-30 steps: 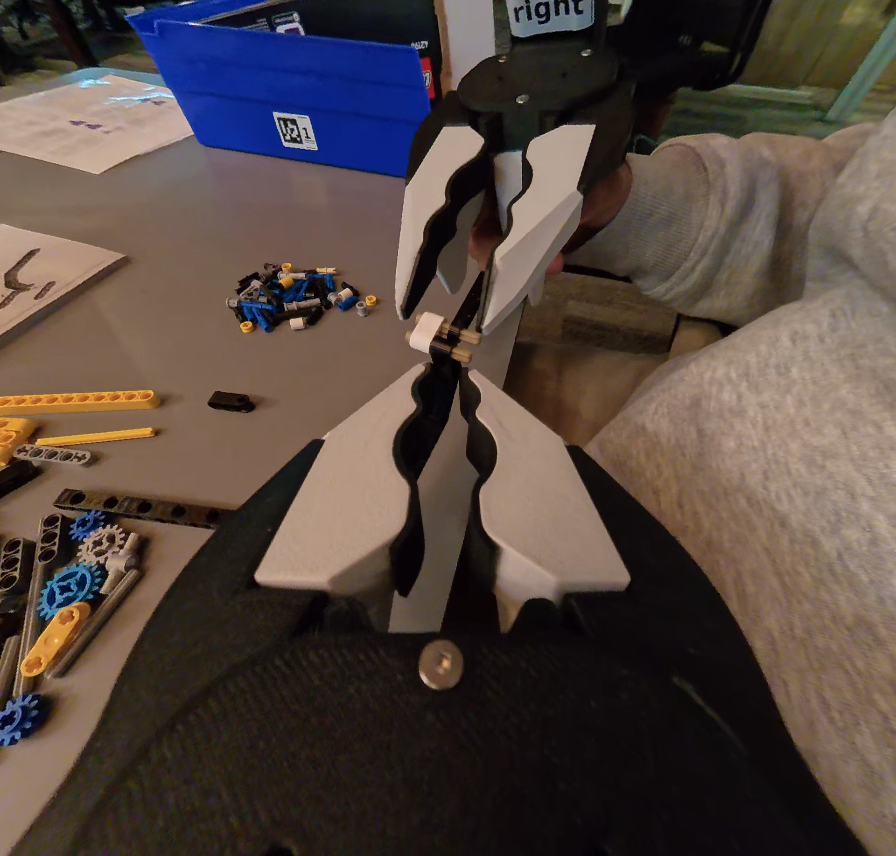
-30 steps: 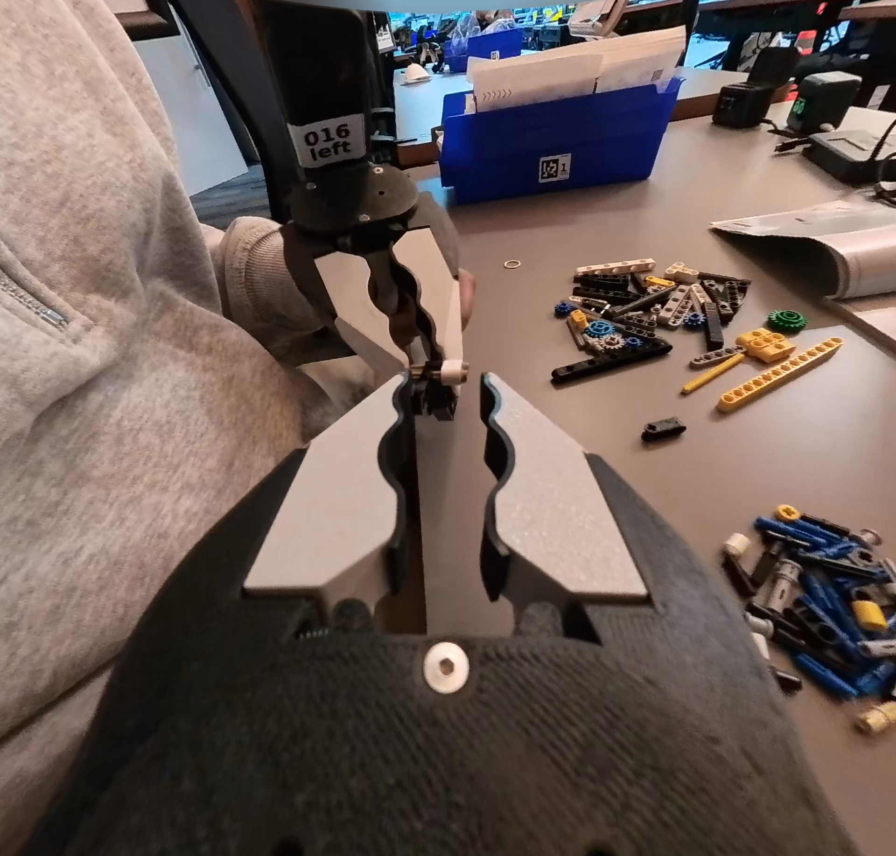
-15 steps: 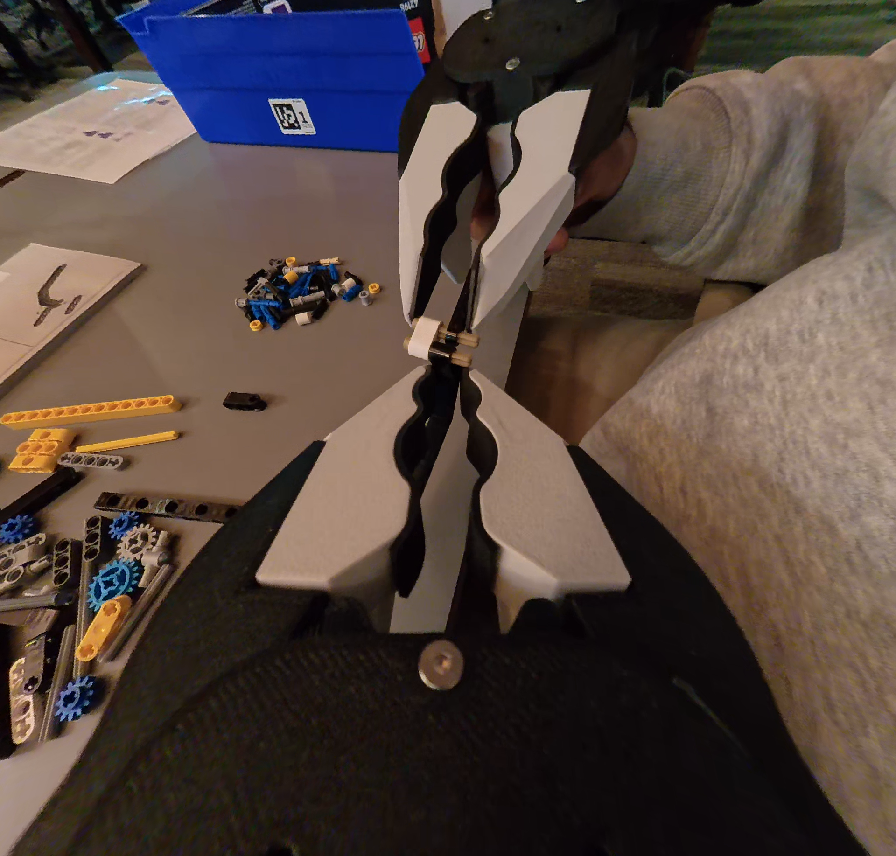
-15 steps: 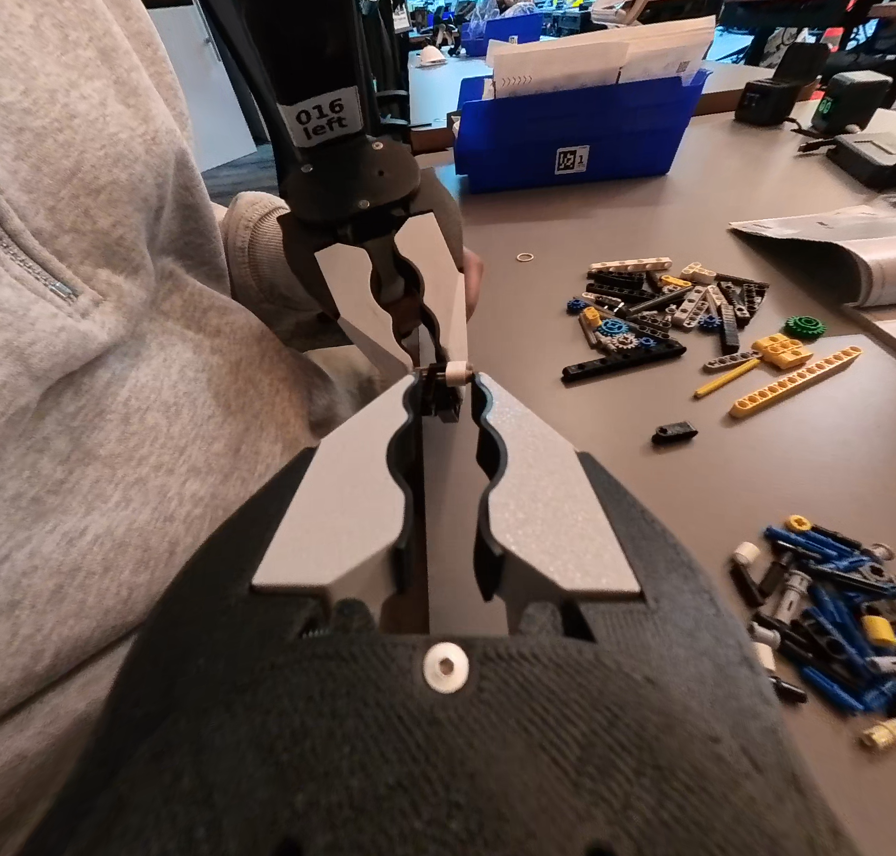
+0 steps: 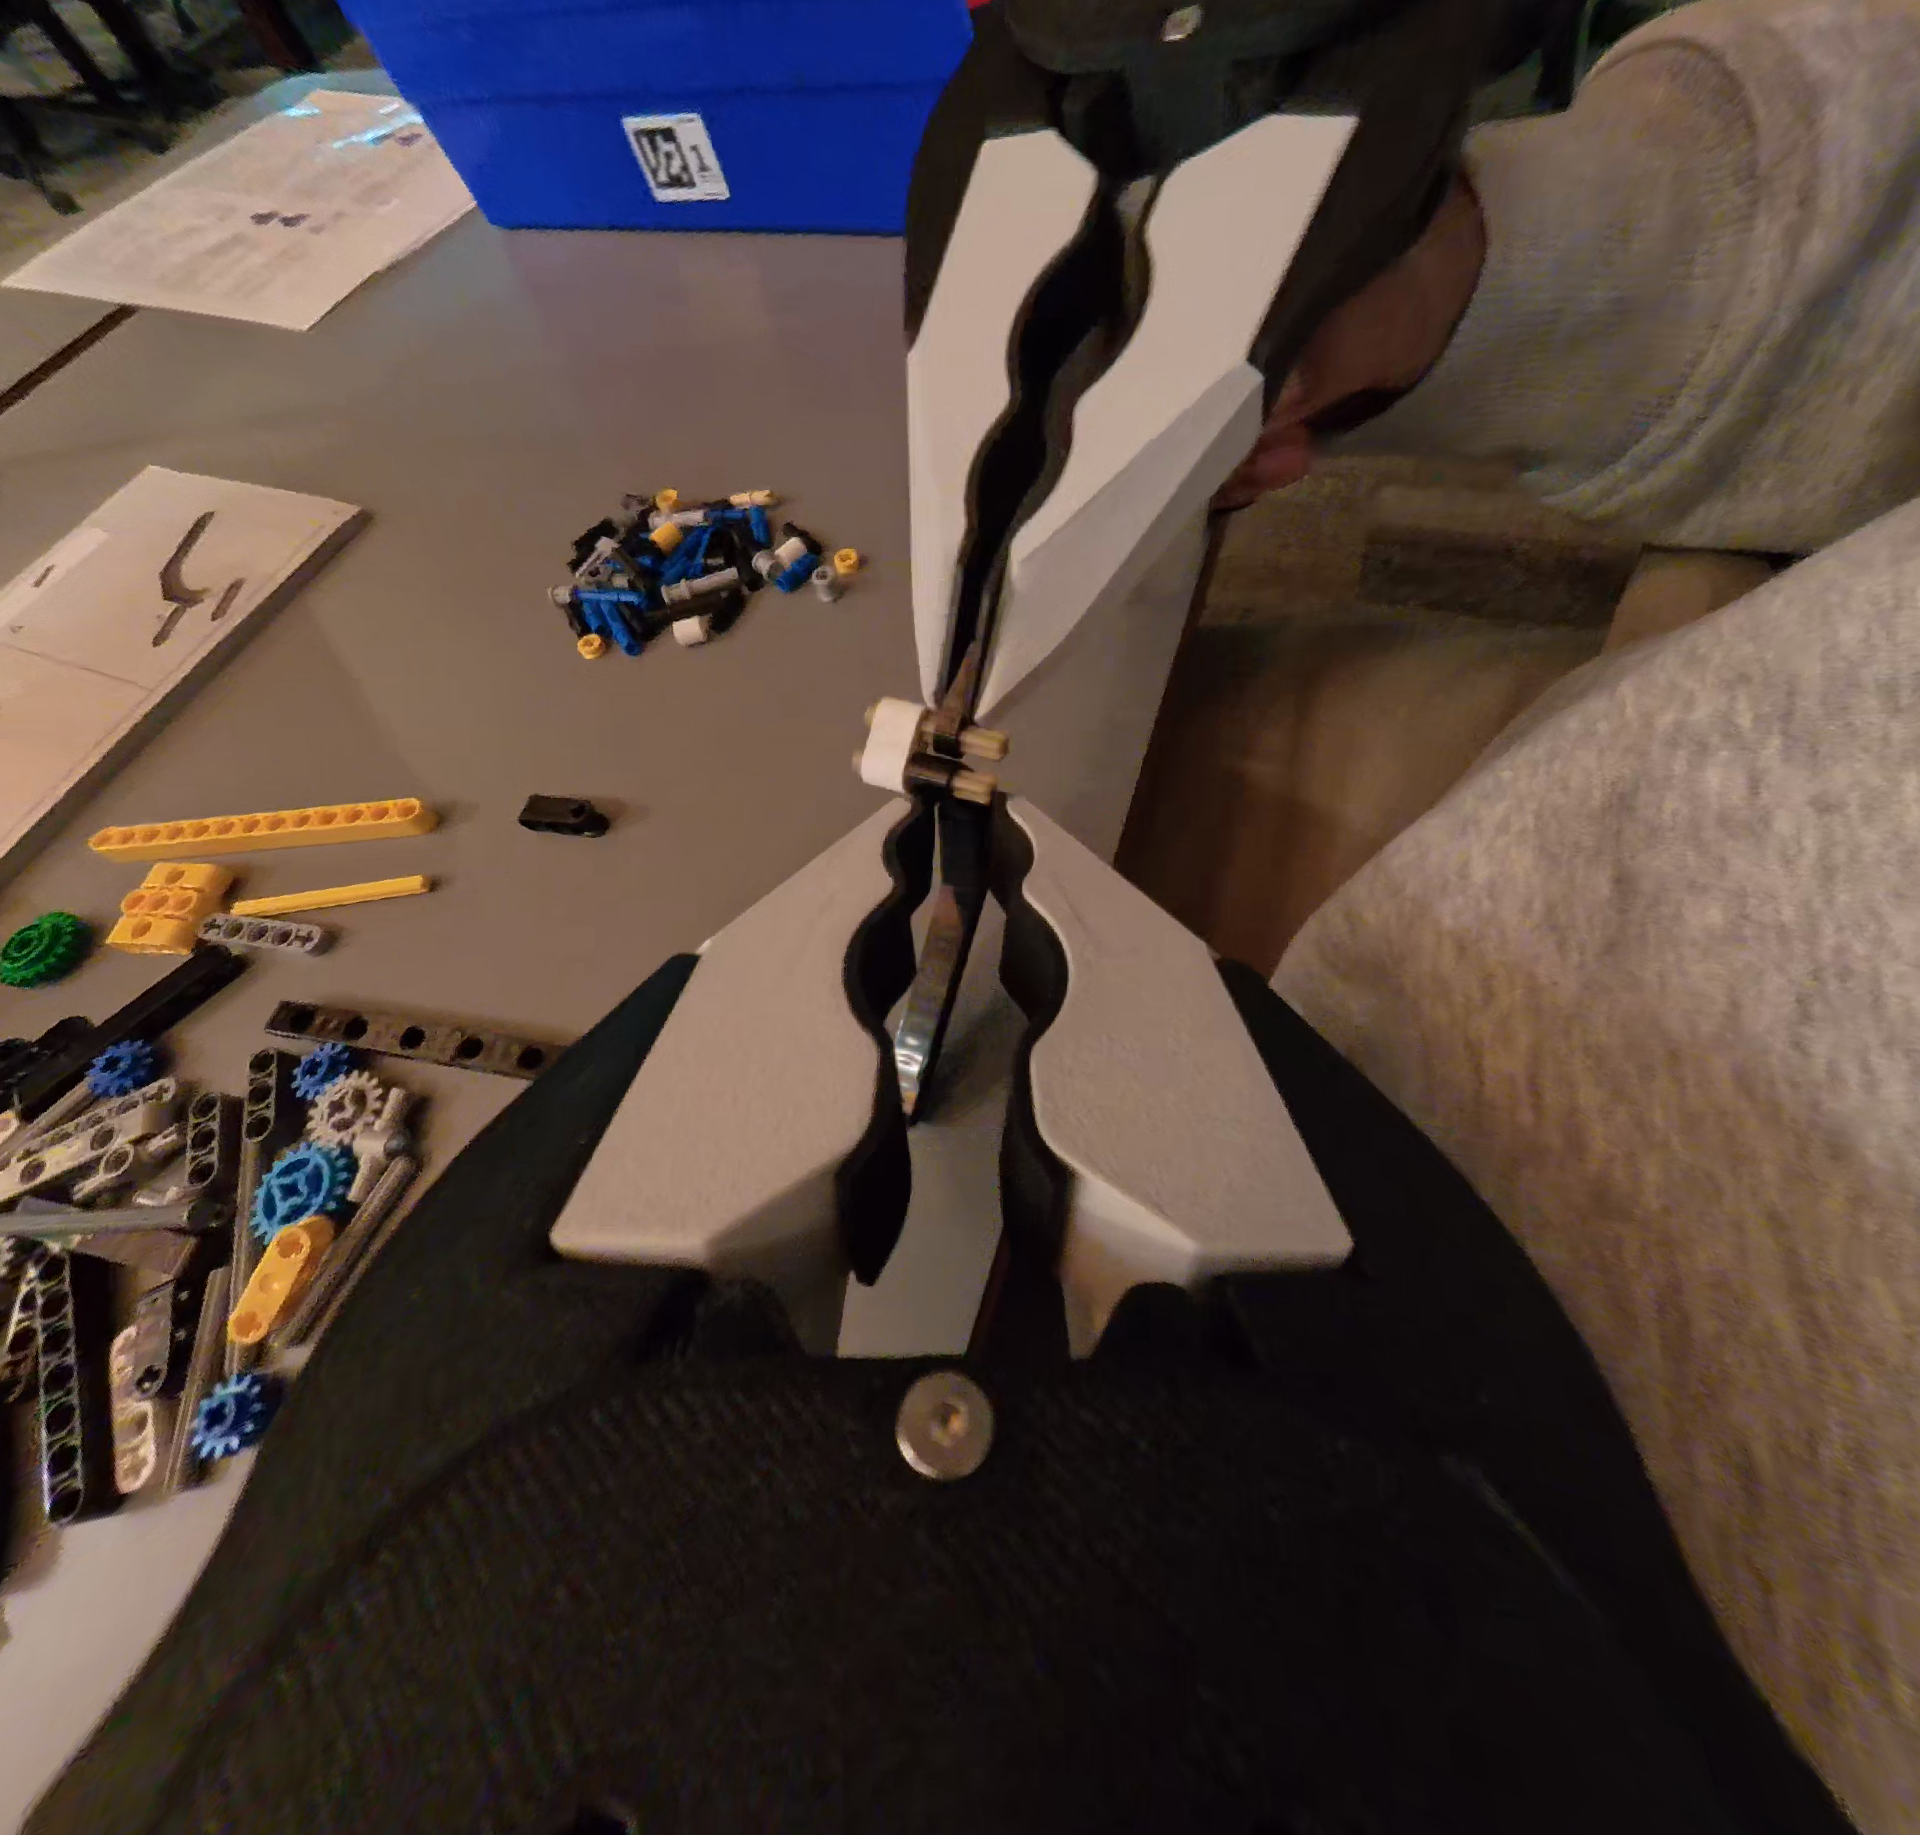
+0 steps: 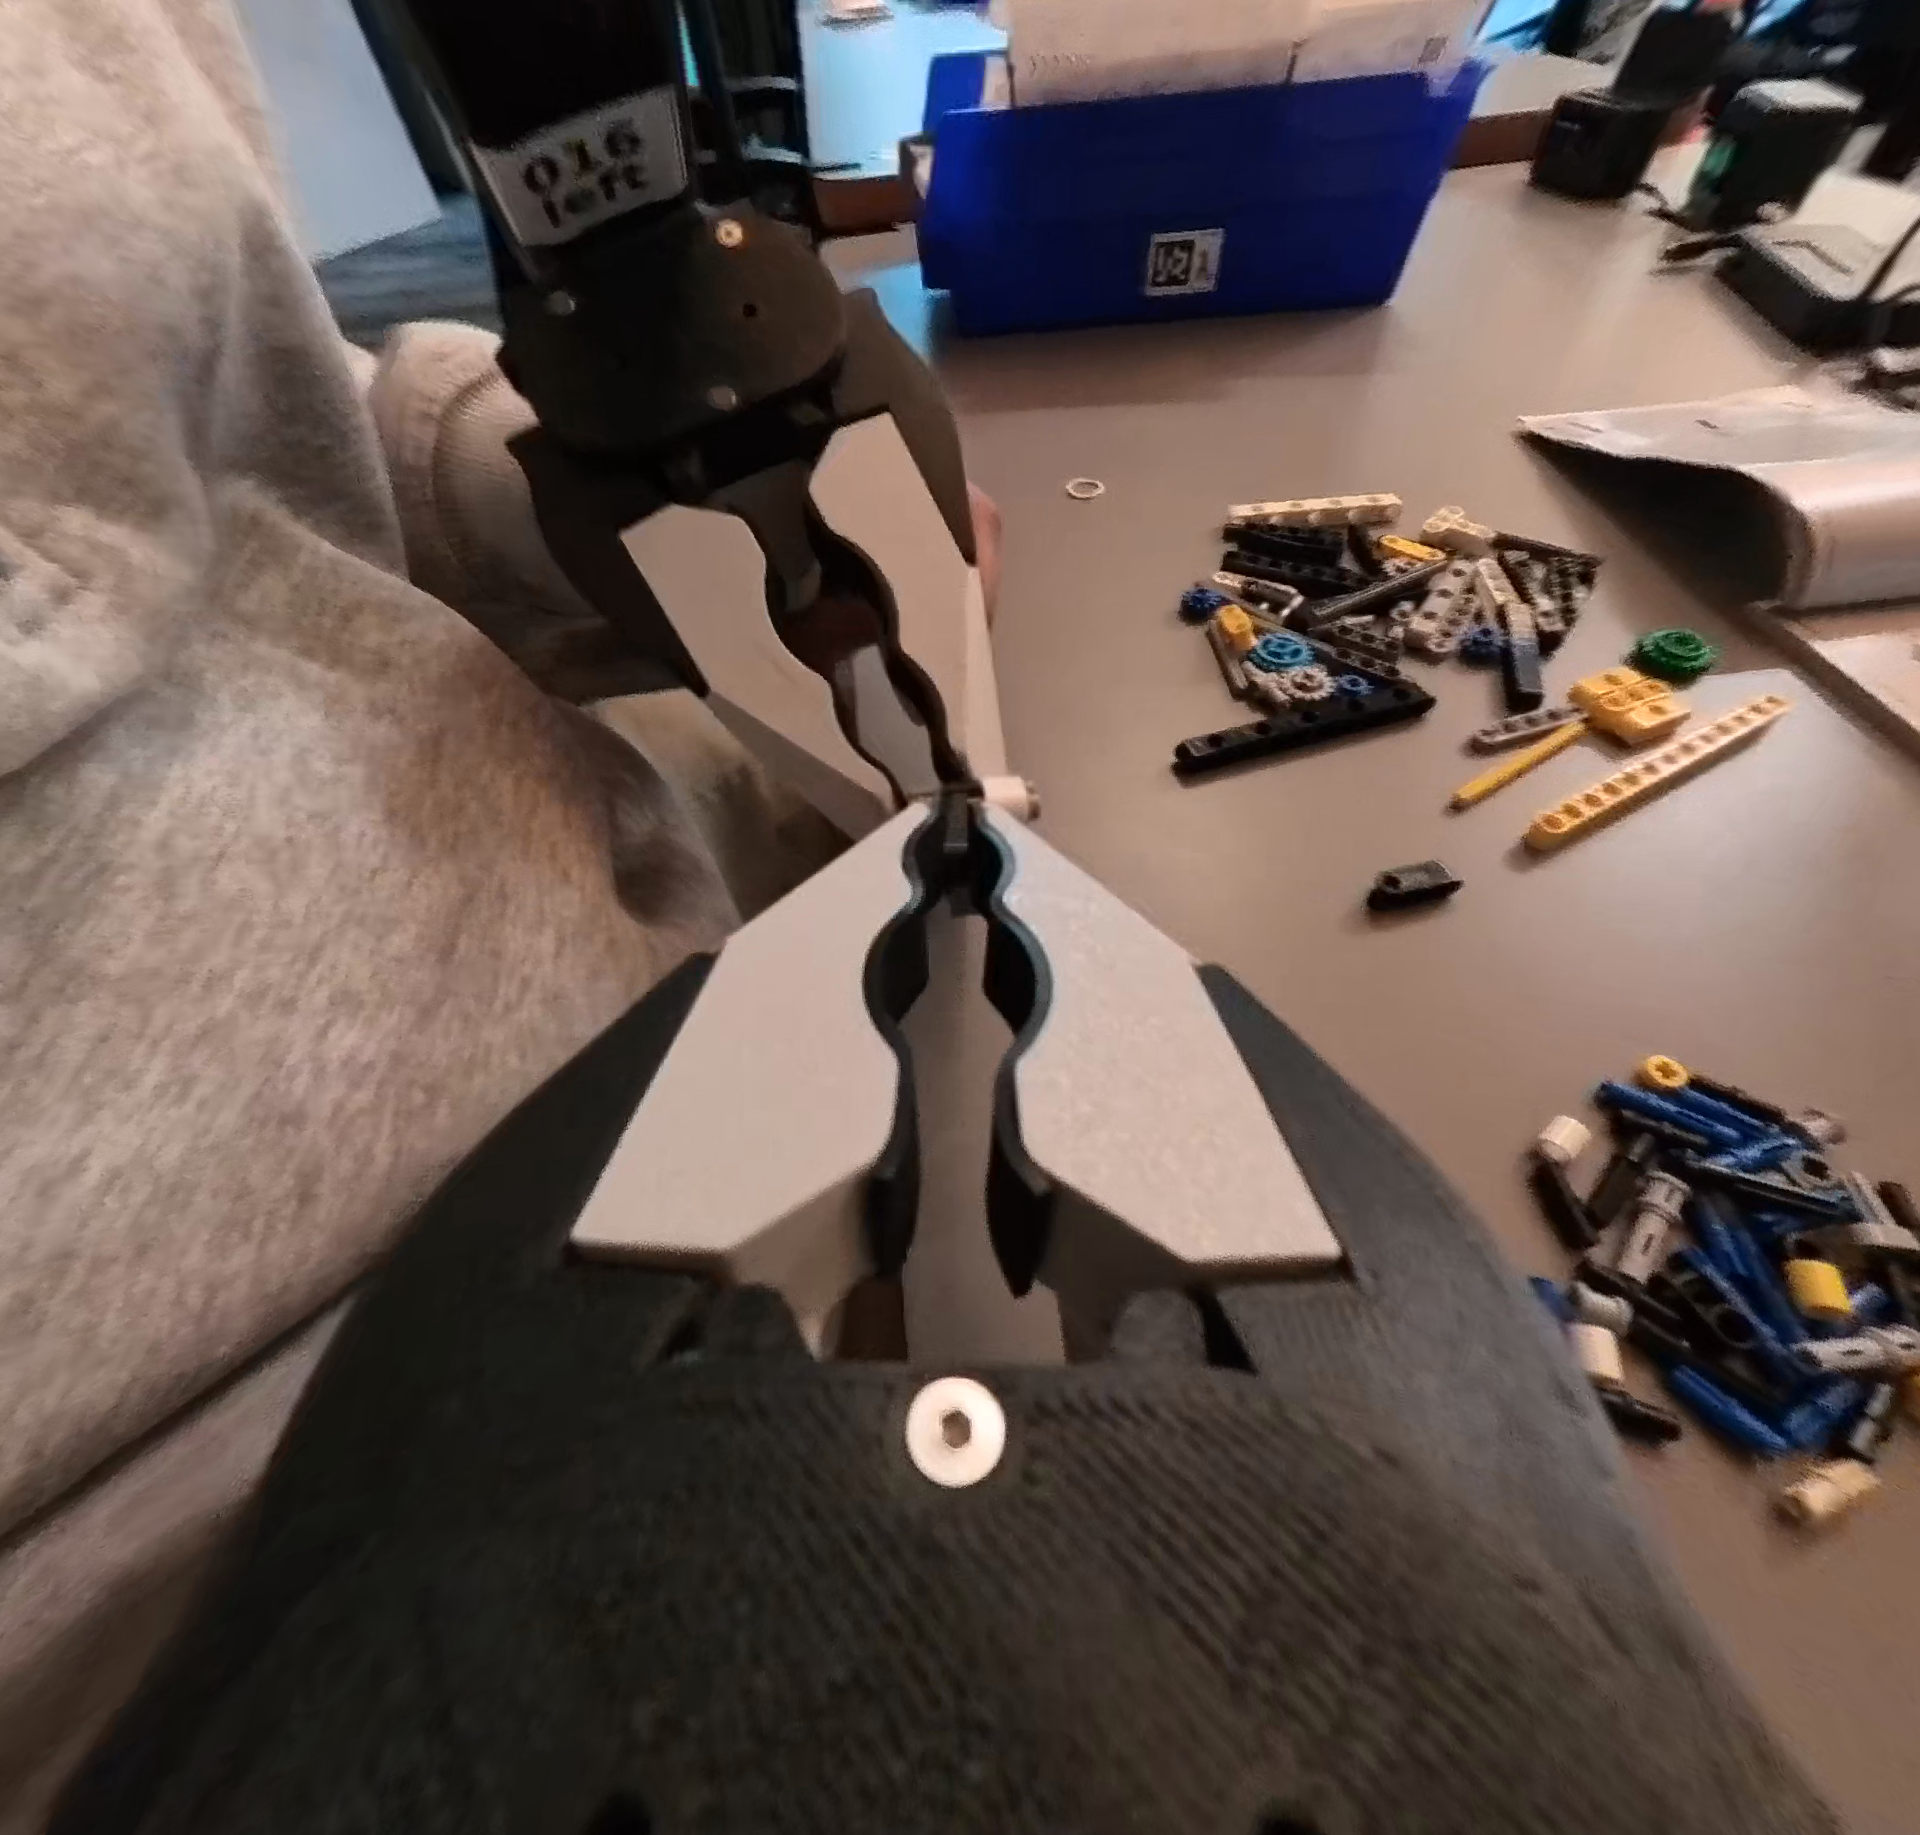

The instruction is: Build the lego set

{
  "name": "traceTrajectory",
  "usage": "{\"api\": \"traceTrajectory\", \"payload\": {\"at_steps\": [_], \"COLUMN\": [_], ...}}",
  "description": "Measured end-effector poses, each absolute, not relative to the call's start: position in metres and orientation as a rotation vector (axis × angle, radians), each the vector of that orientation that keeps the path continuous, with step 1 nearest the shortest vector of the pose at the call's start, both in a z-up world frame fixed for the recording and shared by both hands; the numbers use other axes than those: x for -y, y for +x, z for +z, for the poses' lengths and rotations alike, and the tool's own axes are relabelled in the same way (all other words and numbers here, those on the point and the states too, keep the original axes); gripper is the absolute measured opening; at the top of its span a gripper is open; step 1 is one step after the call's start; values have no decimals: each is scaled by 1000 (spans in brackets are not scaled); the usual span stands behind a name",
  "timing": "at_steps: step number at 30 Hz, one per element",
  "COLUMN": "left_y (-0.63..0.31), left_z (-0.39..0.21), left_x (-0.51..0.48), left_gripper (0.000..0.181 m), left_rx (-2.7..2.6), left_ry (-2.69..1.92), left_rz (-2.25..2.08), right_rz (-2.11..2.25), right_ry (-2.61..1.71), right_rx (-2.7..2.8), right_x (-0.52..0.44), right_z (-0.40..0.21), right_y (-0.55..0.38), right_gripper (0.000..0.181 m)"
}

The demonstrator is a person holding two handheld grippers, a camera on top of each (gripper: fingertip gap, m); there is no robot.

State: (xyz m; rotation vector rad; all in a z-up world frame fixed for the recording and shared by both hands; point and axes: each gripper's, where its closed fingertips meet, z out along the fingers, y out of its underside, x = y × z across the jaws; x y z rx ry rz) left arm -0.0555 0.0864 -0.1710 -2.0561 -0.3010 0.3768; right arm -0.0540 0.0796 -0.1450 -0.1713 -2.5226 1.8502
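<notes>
Both grippers meet tip to tip off the tabletop (image 5: 644,383) edge. Left view: left gripper (image 5: 951,819) pinches a black beam (image 5: 935,996); right gripper (image 5: 961,684) pinches its pin cluster (image 5: 925,746). Right view: right gripper (image 6: 951,829) pressed on the black piece (image 6: 951,835), left gripper (image 6: 951,783) likewise.

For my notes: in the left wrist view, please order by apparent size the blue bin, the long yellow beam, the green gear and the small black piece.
1. blue bin
2. long yellow beam
3. green gear and small black piece: look alike, unranked.
</notes>
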Motion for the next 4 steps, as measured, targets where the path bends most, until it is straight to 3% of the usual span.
{"api": "traceTrajectory", "payload": {"at_steps": [4], "left_y": [-60], "left_z": [-173], "left_x": [-84], "left_gripper": [8], "left_rx": [326], "left_ry": [-2056], "left_rz": [380], "right_rz": [1797], "right_ry": [-174], "right_rx": [2497], "right_x": [-78], "right_z": [-147], "right_y": [-58], "right_gripper": [1]}}
